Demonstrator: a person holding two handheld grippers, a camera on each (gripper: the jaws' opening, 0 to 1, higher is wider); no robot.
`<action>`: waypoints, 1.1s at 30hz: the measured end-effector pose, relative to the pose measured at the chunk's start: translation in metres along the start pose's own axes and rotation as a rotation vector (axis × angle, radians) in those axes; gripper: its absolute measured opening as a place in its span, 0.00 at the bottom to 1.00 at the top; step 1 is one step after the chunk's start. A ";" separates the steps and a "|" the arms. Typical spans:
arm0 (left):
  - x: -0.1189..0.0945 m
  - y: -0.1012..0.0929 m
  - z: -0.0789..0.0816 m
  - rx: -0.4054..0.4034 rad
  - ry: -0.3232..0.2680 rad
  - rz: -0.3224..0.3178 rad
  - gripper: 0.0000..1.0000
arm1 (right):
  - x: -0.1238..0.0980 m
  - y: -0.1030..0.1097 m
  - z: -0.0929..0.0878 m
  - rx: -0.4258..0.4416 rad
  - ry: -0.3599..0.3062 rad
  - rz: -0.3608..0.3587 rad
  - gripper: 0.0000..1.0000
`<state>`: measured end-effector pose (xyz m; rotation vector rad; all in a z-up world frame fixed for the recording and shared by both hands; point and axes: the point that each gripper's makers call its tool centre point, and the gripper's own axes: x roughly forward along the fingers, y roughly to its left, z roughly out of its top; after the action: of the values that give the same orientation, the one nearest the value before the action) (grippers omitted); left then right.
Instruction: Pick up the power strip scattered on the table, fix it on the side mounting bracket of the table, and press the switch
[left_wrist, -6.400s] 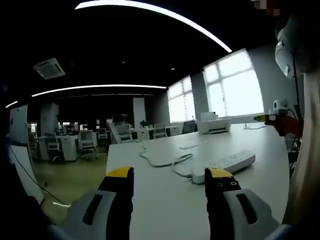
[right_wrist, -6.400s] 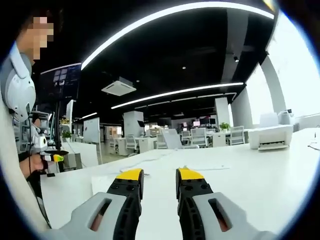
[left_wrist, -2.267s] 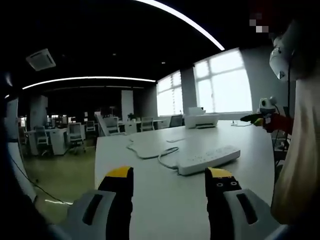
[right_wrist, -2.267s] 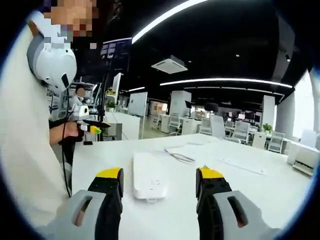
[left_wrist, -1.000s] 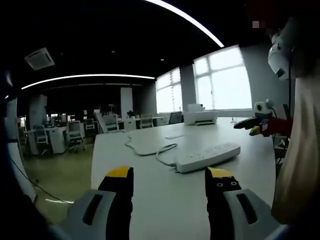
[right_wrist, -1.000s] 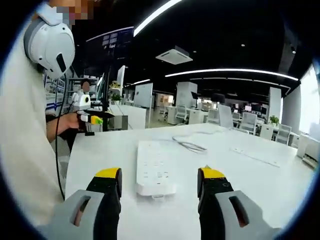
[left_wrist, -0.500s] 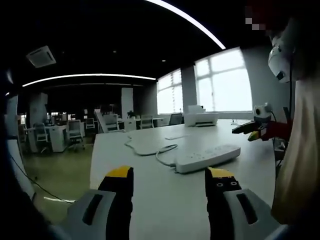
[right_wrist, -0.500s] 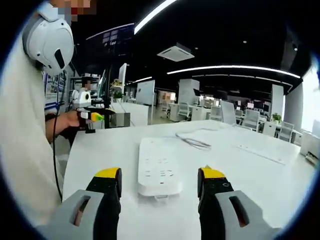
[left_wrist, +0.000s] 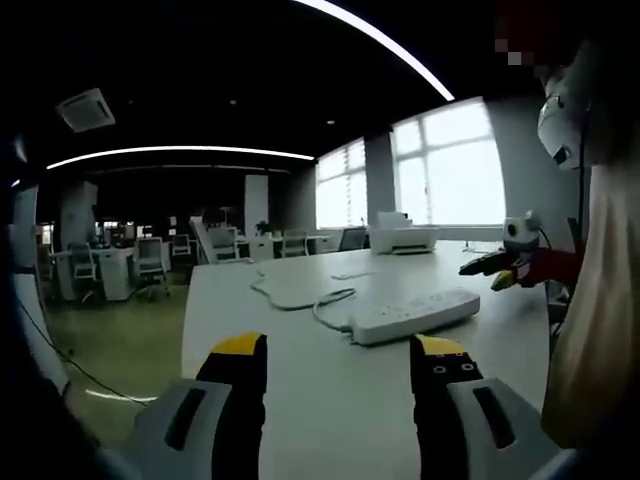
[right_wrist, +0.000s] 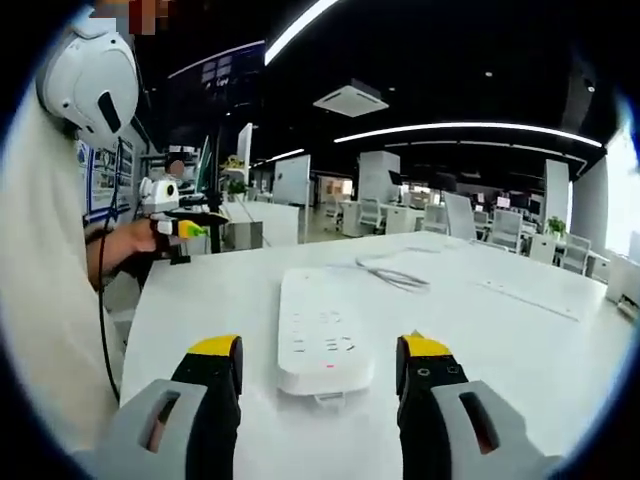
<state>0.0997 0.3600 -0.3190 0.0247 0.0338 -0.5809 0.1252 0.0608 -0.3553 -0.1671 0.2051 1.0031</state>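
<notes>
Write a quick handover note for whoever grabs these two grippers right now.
Left tongs: open, holding nothing, over the table.
Right tongs: open, lined up on the near end of the power strip, not gripping it.
Power strip lies flat on the table, its cable trailing off the far end.
Done: approach only.
Left: grasp the strip, fix it on the side bracket, press the switch.

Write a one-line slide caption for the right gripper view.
Open right gripper lined up on the white power strip lying flat on the table.
</notes>
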 end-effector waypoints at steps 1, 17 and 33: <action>0.000 0.000 0.000 0.000 0.000 0.000 0.62 | 0.001 0.000 -0.001 -0.001 0.004 0.000 0.58; 0.002 -0.003 0.002 0.003 0.001 -0.001 0.62 | 0.013 -0.001 -0.010 -0.003 0.035 0.009 0.58; 0.000 -0.003 -0.002 0.003 0.012 0.000 0.62 | 0.022 -0.001 -0.018 0.003 0.059 0.031 0.56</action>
<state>0.0977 0.3576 -0.3207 0.0312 0.0447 -0.5811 0.1356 0.0738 -0.3785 -0.1912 0.2641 1.0295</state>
